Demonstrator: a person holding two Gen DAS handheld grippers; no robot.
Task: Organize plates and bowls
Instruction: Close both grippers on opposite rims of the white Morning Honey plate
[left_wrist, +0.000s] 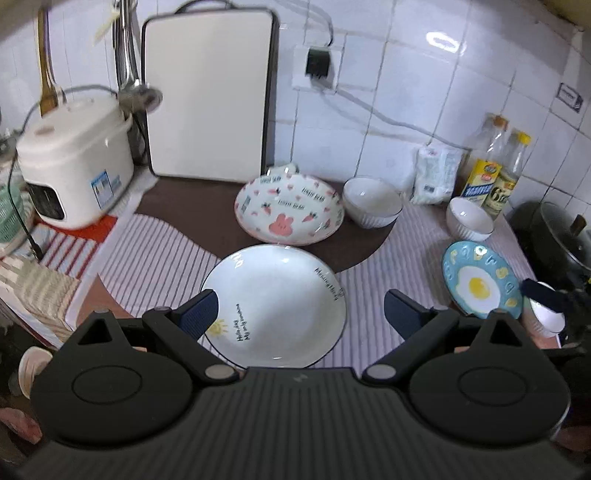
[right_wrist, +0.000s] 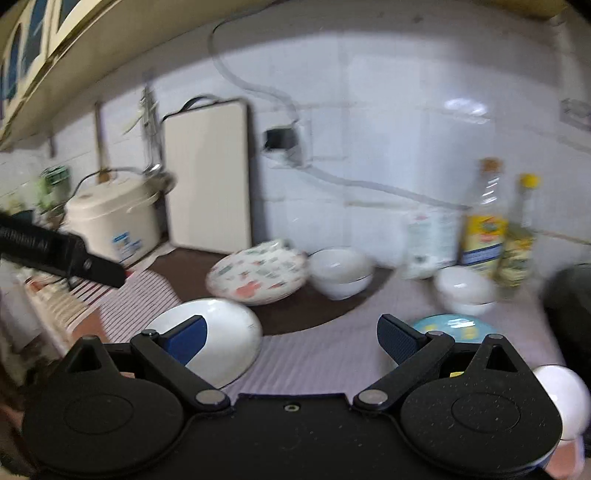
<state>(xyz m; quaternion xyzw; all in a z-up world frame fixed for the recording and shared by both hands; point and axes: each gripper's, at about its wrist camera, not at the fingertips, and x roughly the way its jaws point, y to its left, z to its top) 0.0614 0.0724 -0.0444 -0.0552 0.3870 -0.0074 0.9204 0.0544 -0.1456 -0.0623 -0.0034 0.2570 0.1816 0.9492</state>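
Note:
A white plate with a sun drawing (left_wrist: 275, 306) lies on the striped mat just below my open left gripper (left_wrist: 301, 314). Behind it a bunny-pattern plate (left_wrist: 290, 212) leans tilted on the brown mat. Two stacked white bowls (left_wrist: 371, 201) sit to its right, another white bowl (left_wrist: 469, 218) further right. A blue fried-egg plate (left_wrist: 480, 282) lies at the right. My right gripper (right_wrist: 291, 338) is open and empty above the mat, with the white plate (right_wrist: 229, 332) to its left and the blue plate (right_wrist: 454, 326) to its right. The view is blurred.
A rice cooker (left_wrist: 72, 158) stands at the left, a white cutting board (left_wrist: 208, 96) leans on the tiled wall. Two bottles (left_wrist: 495, 170) and a white bag (left_wrist: 434, 173) stand at the back right. A black pot (left_wrist: 554, 236) is at the far right. Another white bowl (right_wrist: 561, 398) sits at the right edge.

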